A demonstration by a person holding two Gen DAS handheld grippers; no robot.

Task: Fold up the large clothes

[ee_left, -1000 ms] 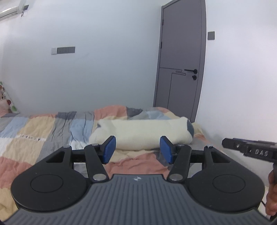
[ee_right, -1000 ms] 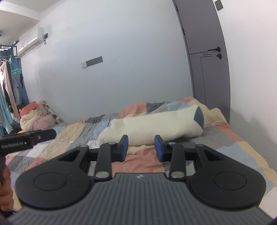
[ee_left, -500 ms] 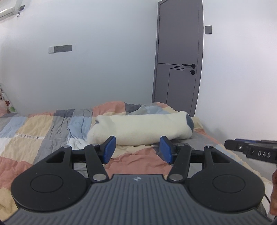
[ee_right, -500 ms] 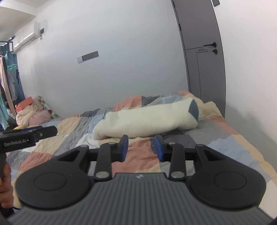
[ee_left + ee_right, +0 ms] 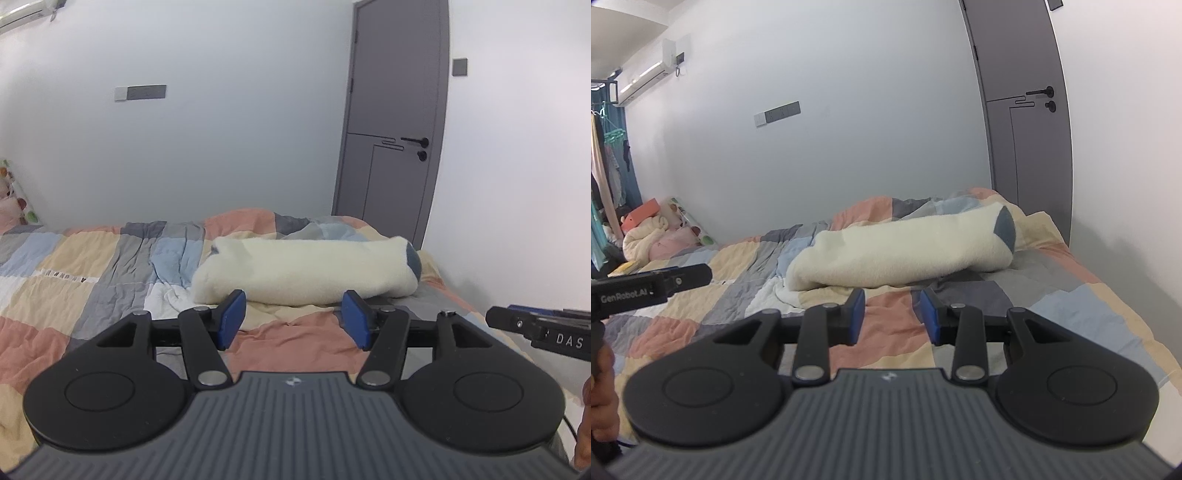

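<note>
Both tools have drawn back slightly from the cream fleece garment [image 5: 306, 271], which lies as a compact bundle on the patchwork bed [image 5: 92, 269] near the door. Left tool [image 5: 293, 325] and right tool [image 5: 892, 315] hold nothing, jaws apart. The bundle fits either folding finished or a heap awaiting spreading.

Open quilt-covered bed [image 5: 92, 266] is seen ahead of both grippers; nothing lies btwn the left gripper [image 5: 293, 320] and the rolled cream garment [image 5: 306, 271], nor btwn the right gripper [image 5: 892, 316] and it; jaws of both are held apart w/ bare quilt visible in the gaps; the garment blocks the far middle of the bed, lying crosswise; free quilt is left to its left; wall and grey door [image 5: 397, 122] close off the far side; pillows and soft toys [image 5: 661, 236] crowd the far left corner.
</note>
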